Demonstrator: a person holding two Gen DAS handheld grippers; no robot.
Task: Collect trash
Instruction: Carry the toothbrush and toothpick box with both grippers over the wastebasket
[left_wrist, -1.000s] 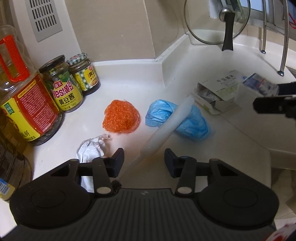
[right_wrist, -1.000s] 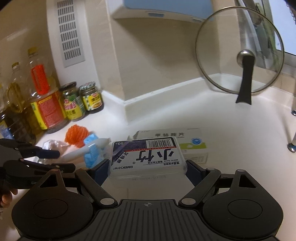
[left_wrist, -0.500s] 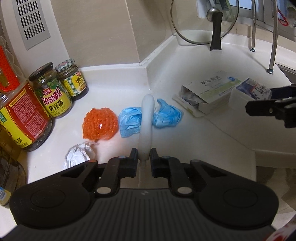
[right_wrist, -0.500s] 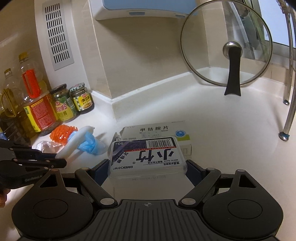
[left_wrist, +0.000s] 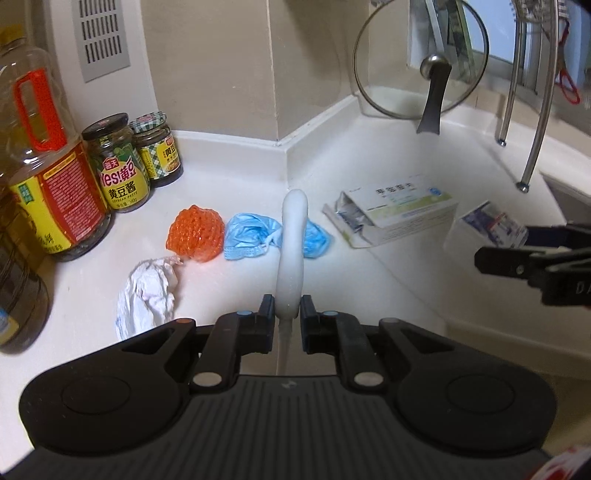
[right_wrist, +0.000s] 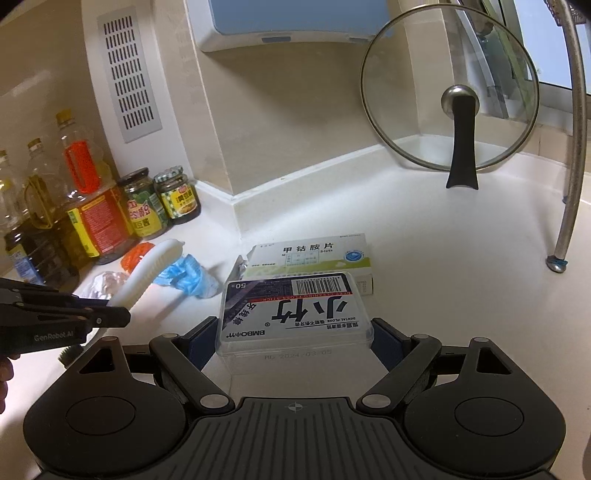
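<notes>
My left gripper (left_wrist: 287, 315) is shut on a white foam tube (left_wrist: 291, 254) and holds it above the counter; the tube also shows in the right wrist view (right_wrist: 147, 273). My right gripper (right_wrist: 293, 332) is shut on a clear dental floss box (right_wrist: 293, 314), which also shows in the left wrist view (left_wrist: 487, 225). On the white counter lie an orange mesh ball (left_wrist: 195, 234), a crumpled blue plastic piece (left_wrist: 255, 238), a crumpled white wrapper (left_wrist: 147, 293) and an opened medicine carton (left_wrist: 399, 216).
Oil bottles (left_wrist: 44, 177) and two sauce jars (left_wrist: 122, 162) stand at the left. A glass pot lid (left_wrist: 424, 66) leans on the back wall. Metal rack legs (left_wrist: 532, 155) stand at the right. The counter's front edge (left_wrist: 498, 332) drops off at the right.
My left gripper closed on the foam tube and lifted it off the counter. My right gripper kept hold of the floss box and rose slightly.
</notes>
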